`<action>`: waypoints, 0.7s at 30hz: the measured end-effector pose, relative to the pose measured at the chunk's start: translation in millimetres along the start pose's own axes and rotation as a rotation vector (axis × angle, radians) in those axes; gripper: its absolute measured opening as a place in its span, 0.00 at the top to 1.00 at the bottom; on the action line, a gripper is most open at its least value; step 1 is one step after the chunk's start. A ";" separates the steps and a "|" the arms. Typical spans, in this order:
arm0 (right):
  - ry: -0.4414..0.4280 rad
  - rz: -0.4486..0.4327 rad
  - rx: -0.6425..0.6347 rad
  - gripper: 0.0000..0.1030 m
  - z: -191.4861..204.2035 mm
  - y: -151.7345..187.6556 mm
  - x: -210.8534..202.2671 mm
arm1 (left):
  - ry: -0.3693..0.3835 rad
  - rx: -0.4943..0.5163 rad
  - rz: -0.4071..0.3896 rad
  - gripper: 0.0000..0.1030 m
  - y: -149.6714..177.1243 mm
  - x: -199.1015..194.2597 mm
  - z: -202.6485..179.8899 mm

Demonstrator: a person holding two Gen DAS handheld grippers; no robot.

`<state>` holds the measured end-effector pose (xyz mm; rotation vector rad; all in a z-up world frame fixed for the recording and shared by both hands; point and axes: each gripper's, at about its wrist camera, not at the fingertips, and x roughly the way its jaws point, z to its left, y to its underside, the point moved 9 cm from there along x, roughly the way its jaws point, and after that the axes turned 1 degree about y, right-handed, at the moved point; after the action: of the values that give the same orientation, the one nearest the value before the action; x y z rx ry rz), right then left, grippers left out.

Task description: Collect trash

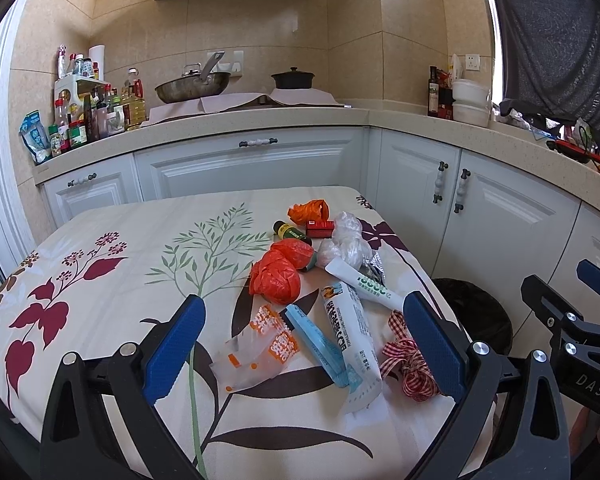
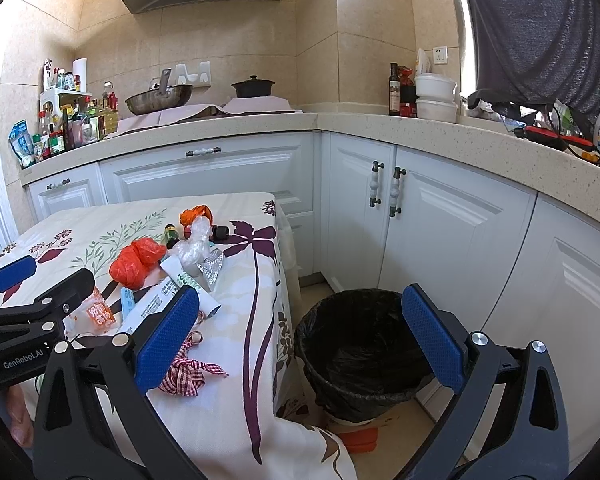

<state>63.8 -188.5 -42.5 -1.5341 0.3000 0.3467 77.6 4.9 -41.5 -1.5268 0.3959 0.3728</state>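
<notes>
Trash lies on the right part of the floral-cloth table (image 1: pixel 100 240): a red plastic bag (image 1: pixel 278 272), an orange wrapper (image 1: pixel 310 210), a white tube (image 1: pixel 366 284), a white packet (image 1: pixel 350 328), a blue packet (image 1: pixel 320 346), an orange-print clear bag (image 1: pixel 260 348), a checked ribbon (image 1: pixel 410 364), a small bottle (image 1: pixel 290 232) and clear plastic (image 1: pixel 346 236). My left gripper (image 1: pixel 304 344) is open and empty above the near trash. My right gripper (image 2: pixel 300 336) is open and empty, over the table's edge and the black-lined bin (image 2: pixel 364 348).
White cabinets (image 2: pixel 420 232) and a speckled counter (image 2: pixel 460 140) run behind and to the right. A wok (image 1: pixel 192 86), a pot (image 1: pixel 292 78) and several bottles (image 1: pixel 84 116) stand on the counter. The bin stands on the floor between table and cabinets.
</notes>
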 end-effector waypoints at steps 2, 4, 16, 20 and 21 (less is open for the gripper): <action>0.001 -0.001 -0.001 0.04 1.1 -0.3 -0.4 | 0.000 0.000 0.000 0.06 0.1 0.3 -0.3; 0.000 -0.001 -0.002 0.04 1.2 0.0 -0.3 | 0.000 0.000 -0.001 0.06 0.1 0.1 0.0; 0.000 -0.001 -0.002 0.04 1.5 0.2 -0.1 | 0.001 0.000 0.002 0.06 1.2 0.6 0.4; 0.000 0.000 -0.001 0.04 1.6 0.3 -0.2 | 0.000 0.000 0.002 0.06 1.1 0.7 0.4; 0.001 0.000 -0.001 0.04 1.1 -0.1 -0.3 | 0.000 0.000 0.002 0.06 1.1 0.6 0.6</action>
<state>63.5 -187.4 -42.3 -1.5354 0.3005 0.3467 77.6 5.5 -42.8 -1.5269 0.3976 0.3738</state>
